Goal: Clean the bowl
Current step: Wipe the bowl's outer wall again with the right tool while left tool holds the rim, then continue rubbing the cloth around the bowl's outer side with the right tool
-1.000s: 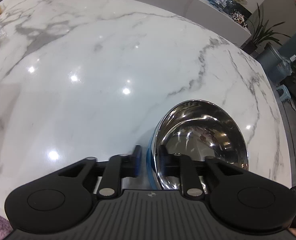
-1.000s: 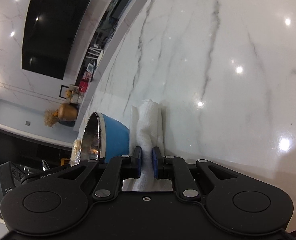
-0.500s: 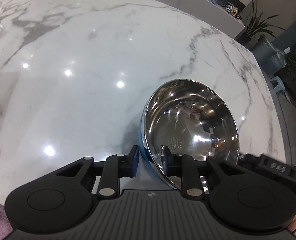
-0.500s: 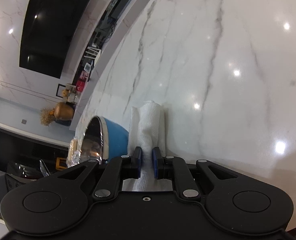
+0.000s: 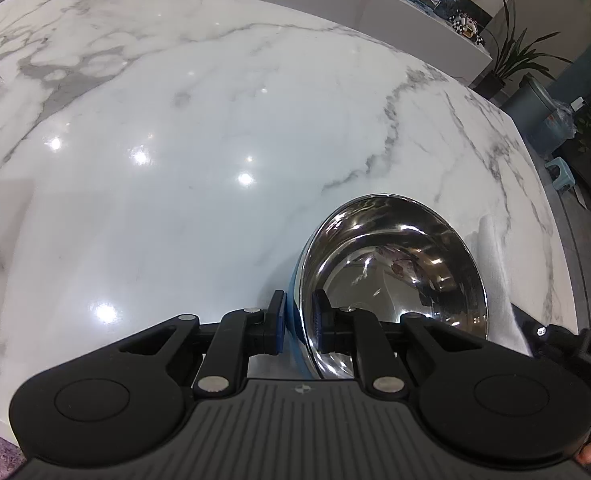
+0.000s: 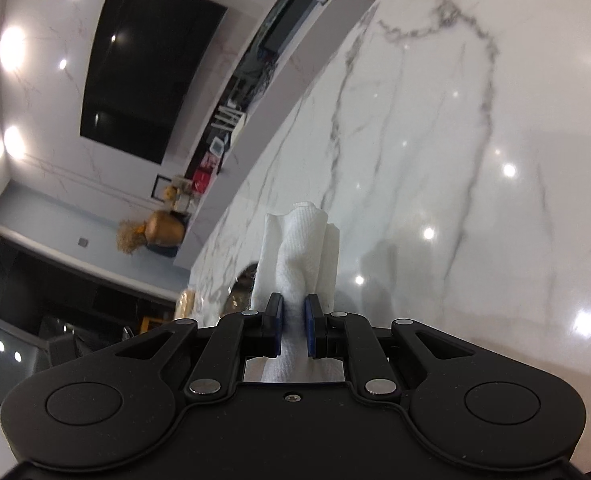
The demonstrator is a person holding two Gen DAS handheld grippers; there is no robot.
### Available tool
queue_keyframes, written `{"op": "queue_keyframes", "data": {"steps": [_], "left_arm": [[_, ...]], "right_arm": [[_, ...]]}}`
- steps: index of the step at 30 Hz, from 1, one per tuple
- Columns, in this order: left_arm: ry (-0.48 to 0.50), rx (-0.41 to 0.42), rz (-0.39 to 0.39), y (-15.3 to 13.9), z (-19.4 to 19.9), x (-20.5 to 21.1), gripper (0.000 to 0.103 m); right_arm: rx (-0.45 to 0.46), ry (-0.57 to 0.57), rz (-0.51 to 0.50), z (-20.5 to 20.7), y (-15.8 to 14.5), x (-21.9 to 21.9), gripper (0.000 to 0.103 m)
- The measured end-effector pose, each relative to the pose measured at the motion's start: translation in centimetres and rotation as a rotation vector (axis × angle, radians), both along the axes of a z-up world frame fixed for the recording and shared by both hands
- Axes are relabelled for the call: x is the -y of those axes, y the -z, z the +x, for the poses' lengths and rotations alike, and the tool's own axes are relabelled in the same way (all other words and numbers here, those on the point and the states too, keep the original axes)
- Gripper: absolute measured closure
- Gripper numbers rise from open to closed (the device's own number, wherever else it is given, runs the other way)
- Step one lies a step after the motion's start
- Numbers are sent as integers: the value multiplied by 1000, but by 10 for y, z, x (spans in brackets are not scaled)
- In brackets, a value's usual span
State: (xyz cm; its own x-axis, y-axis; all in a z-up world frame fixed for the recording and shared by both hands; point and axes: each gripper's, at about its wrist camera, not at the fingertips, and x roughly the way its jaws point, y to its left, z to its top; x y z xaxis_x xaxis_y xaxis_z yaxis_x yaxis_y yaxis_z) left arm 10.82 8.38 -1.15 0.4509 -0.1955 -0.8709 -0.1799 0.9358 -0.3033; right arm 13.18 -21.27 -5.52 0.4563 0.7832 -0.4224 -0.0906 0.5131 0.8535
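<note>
Left hand-held gripper [image 5: 298,322] astride bowl [image 5: 395,276] rim.

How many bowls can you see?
1. The shiny bowl with a blue outside sits tilted on the marble table, its rim pinched by the left gripper. No other bowl shows; one could be out of view.

A white marble table [image 5: 215,128] with grey veins fills the left wrist view, spotted with lamp glare. At upper right stand a plant [image 5: 513,54] and a bin [image 5: 535,110]. The right wrist view shows a dark screen [image 6: 143,76] at upper left and a gold vase [image 6: 165,232] at centre left.
</note>
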Motion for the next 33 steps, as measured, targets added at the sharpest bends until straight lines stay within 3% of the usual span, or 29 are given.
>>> {"op": "queue_keyframes", "data": {"steps": [13, 14, 16, 18, 24, 33], "left_arm": [[0, 13, -16, 0, 2, 9, 90], [-12, 8, -29, 1, 1, 7, 87], [-36, -6, -53, 2, -1, 3, 65], [-67, -26, -73, 4, -6, -1, 58], [-54, -49, -103, 8, -13, 4, 59], [-10, 2, -60, 1, -9, 6, 86]], "right_arm": [[-91, 54, -73, 5, 23, -3, 92], [-100, 55, -81, 5, 25, -5, 92], [-106, 54, -87, 3, 28, -7, 92], [-107, 55, -85, 3, 29, -8, 92], [-102, 50, -93, 2, 30, -9, 92], [-66, 75, -88, 2, 15, 0, 92]]}}
